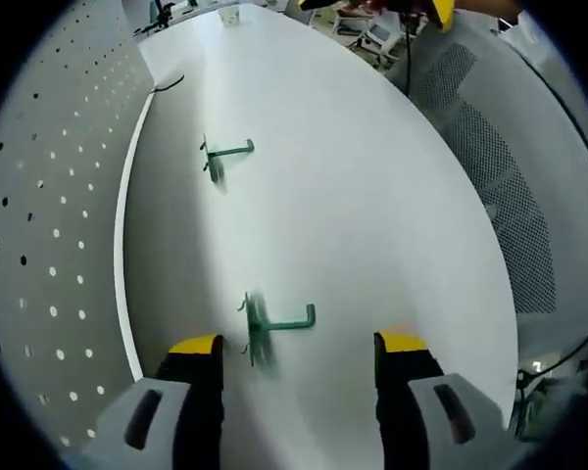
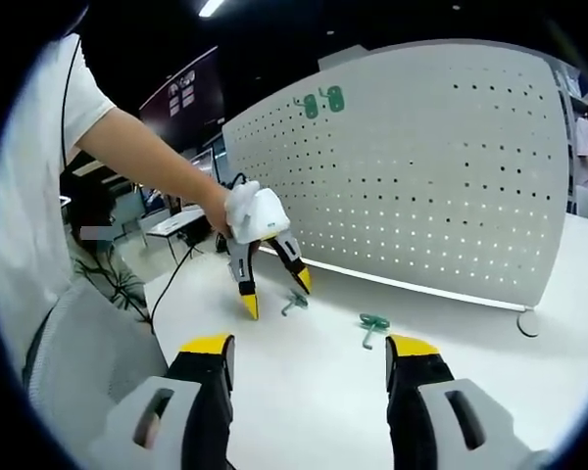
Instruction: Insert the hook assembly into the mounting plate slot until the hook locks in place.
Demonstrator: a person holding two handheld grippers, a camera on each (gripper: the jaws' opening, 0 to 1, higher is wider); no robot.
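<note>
While on table [image 1: 372, 215], two green hooks [image 1: 274, 328]

We see two green hooks [image 1: 277, 326] [image 1: 225, 154] on the white desk [image 1: 372, 215], a pale grey board [image 2: 421, 166] dotted with holes, and yellow tips on black gripper fingers [image 1: 198, 345].

Left gripper [image 1: 298, 354]: two black jaws with yellow tips, each rising from a pale grey block with a dark oval slot in its face. Seen from the right gripper view, the same left gripper [image 2: 273, 293] has a white housing above its black, yellow-tipped jaws.

Right gripper [image 2: 307, 359]: same build, black jaws, yellow tips, grey slotted blocks.

Person [image 2: 39, 186]: white short-sleeved shirt; a thin dark cable runs down the front of it.
</note>
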